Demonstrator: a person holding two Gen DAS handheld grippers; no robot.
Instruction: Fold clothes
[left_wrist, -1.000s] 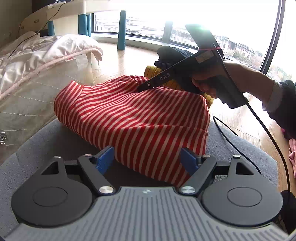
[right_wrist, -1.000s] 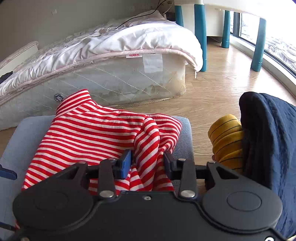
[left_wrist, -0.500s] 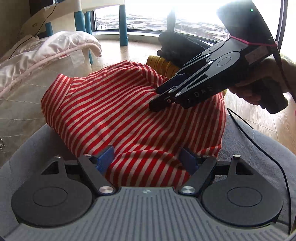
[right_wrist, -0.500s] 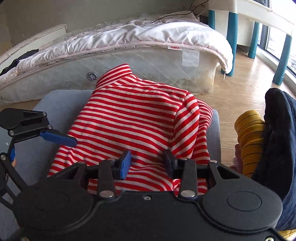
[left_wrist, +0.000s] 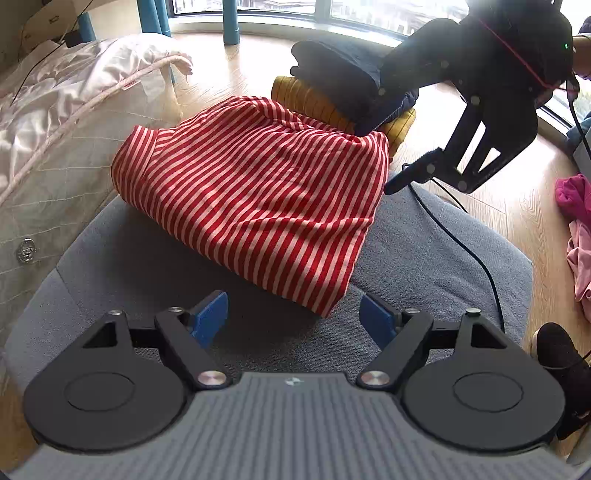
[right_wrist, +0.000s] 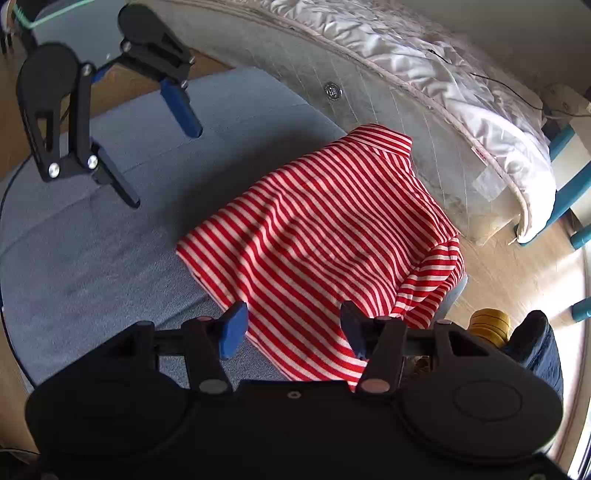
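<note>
**Striped shirt folded on the cushion, both grippers clear of it**

Left wrist view: the left gripper hangs above the grey-blue fabric cushion, its blue-padded fingers spread wide with nothing between them. The red-and-white striped knit shirt lies just ahead as a folded bundle, its near corner short of the fingertips. Beyond it a dark navy folded garment sits on a yellow striped one, touching the shirt's far edge. The right gripper hovers beside the shirt's right edge; its opening cannot be judged here.

Right wrist view: the right gripper has its fingers apart above the shirt's near hem, gripping nothing. The collar end lies towards the quilted white mattress.

Risks, as a judgement: the right side hangs over the cushion's edge and looks bulky, so a one-sided lift could let the layers slide open. A trailing black cable crossing the cushion might snag the fabric.
</note>
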